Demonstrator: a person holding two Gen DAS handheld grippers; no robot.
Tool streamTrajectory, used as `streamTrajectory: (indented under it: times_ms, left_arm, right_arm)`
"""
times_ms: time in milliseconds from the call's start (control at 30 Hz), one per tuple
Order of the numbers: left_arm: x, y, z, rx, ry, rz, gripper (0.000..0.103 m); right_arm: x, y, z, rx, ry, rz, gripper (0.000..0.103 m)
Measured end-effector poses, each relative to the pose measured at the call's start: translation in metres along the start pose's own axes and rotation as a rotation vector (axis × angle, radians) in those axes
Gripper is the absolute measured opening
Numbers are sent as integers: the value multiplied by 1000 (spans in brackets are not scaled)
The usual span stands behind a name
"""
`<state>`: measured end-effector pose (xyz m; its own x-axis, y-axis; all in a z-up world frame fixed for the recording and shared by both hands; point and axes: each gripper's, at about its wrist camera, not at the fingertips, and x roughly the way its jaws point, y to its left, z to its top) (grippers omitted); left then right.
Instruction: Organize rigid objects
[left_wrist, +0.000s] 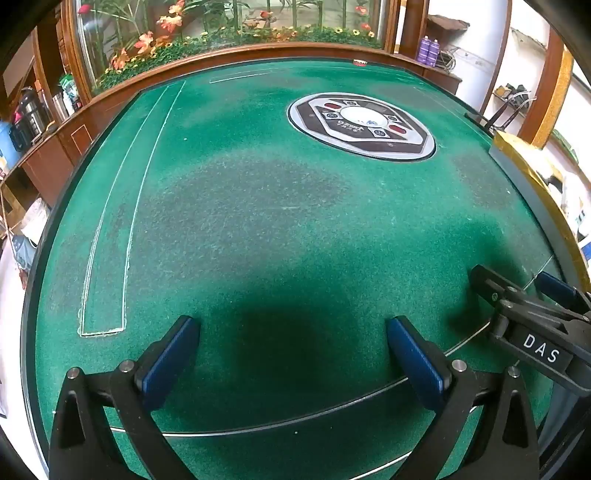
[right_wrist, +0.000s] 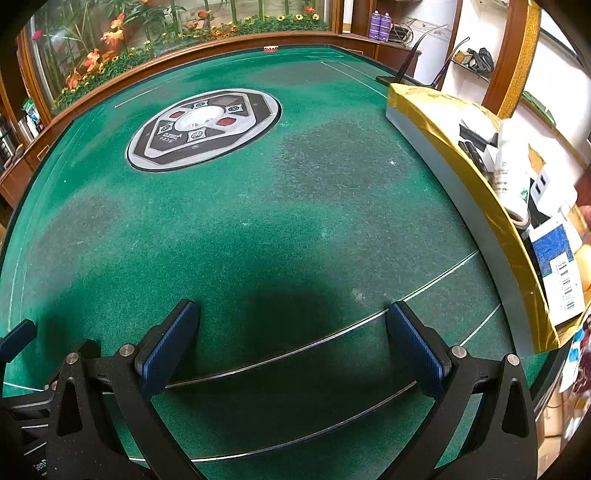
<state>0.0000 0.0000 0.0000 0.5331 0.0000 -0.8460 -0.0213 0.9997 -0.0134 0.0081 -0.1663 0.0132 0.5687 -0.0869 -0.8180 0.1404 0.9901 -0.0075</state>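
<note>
A gold-lined box (right_wrist: 443, 125) stands at the right side of the green felt table (right_wrist: 295, 206) and holds several rigid items, among them a white bottle (right_wrist: 511, 173) and a blue-and-white carton (right_wrist: 557, 258). My right gripper (right_wrist: 291, 332) hovers over bare felt left of the box, open, with nothing between its blue pads. My left gripper (left_wrist: 291, 347) is open too, above bare felt near the table's front edge. In the left wrist view the right gripper (left_wrist: 517, 291) shows at the right edge, and only the box's corner (left_wrist: 517, 147) appears.
A round silver control panel (left_wrist: 360, 125) is set into the table's middle. Thin slot lines cross the felt near the front edge. A wooden counter with flowers (left_wrist: 155, 40) runs behind the table; shelves with bottles (left_wrist: 428, 50) stand at the back right.
</note>
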Motion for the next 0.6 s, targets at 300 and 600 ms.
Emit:
streamTrajectory:
  times_ms: [300, 600]
  left_arm:
    - [0, -3, 0, 1, -1, -1, 103]
    - [-1, -13, -2, 8, -26, -9, 103]
  right_arm:
    - [0, 0, 0, 0, 0, -1, 103]
    - [0, 0, 0, 0, 0, 0, 103]
